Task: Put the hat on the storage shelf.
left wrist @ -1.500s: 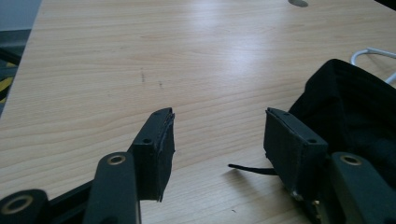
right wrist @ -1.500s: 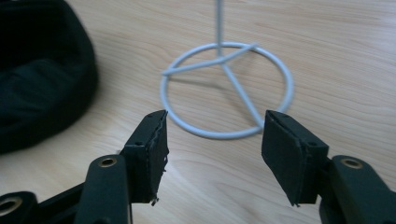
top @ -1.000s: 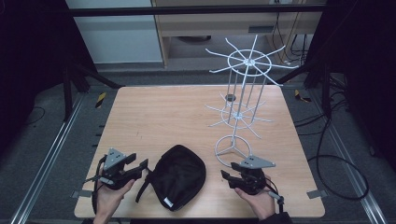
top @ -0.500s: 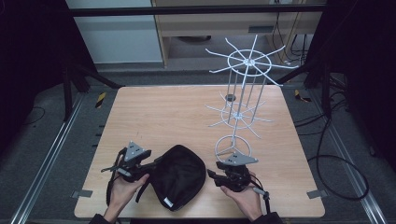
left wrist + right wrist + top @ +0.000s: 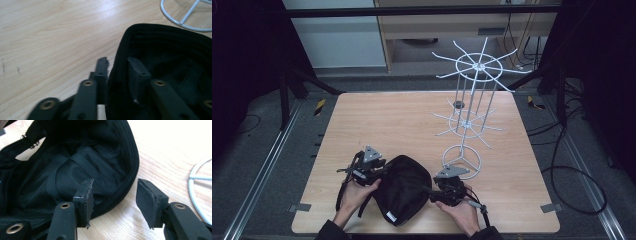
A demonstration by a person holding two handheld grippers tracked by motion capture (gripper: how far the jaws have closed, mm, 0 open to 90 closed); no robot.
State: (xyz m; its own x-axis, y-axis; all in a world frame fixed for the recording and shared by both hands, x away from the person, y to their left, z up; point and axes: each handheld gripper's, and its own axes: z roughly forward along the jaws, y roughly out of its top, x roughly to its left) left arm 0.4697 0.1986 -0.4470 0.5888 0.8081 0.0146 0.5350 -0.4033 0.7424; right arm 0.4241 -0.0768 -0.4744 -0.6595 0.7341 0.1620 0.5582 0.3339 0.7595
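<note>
Wooden table (image 5: 412, 125): both claws straddle the cap's (image 5: 404, 187) rim.

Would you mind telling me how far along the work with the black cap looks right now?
Early. Done: both grippers have reached the black cap, which lies upside down on the table. In hand: the left gripper and the right gripper each straddle its rim, fingers open, nothing clamped. Left: closing, lifting, and perhaps hanging it on the bare white wire rack.

Cap (image 5: 402, 187) before rack (image 5: 472, 110), on table (image 5: 387, 120)
</note>
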